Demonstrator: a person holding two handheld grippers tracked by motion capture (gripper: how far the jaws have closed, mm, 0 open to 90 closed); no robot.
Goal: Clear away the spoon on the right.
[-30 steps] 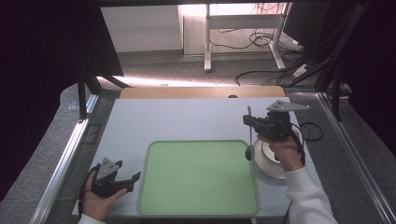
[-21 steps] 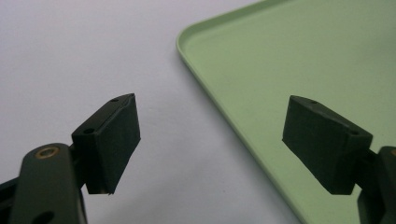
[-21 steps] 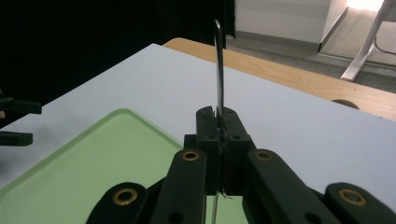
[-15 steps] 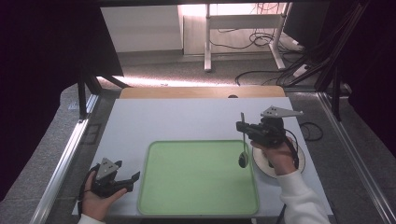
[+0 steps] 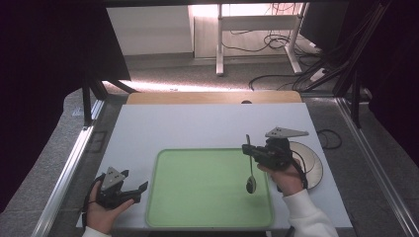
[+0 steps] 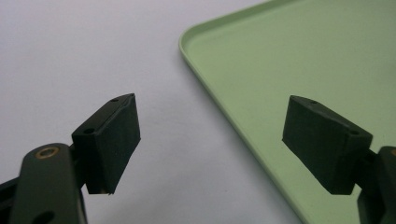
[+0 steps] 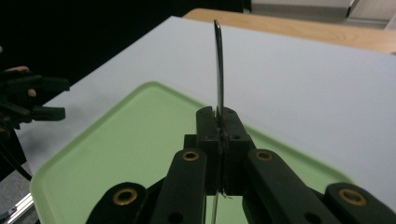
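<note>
My right gripper (image 7: 219, 128) has its jaws pressed together on the handle of a spoon (image 7: 218, 70). In the right gripper view the metal handle stands edge-on, rising straight out of the pinch, and a short piece of it shows below the pads as well. From the high view I see the same gripper (image 5: 248, 150) clamping the spoon (image 5: 250, 170) partway along its handle, with the bowl hanging down toward me and the handle tip pointing away. The bowl sits over the right part of the green tray (image 5: 197, 197); I cannot tell whether it touches the tray floor. Just behind that gripper, on the side away from the tray, a white plate (image 5: 312, 163) lies on the table (image 5: 197, 126), partly covered by my right hand (image 5: 286, 177).

My left gripper (image 6: 210, 140) has its jaws spread wide with nothing between them. Past its fingertips I see bare white tabletop (image 6: 70, 56) under one pad, and the rounded corner and raised rim of the tray (image 6: 224, 102) running between the two pads. In the high view this gripper (image 5: 136, 190) rests in my left hand (image 5: 101, 212) just beside the tray's near left corner, pointing toward it. It also shows far off in the right gripper view (image 7: 51, 98), beyond the tray's edge (image 7: 93, 126).
</note>
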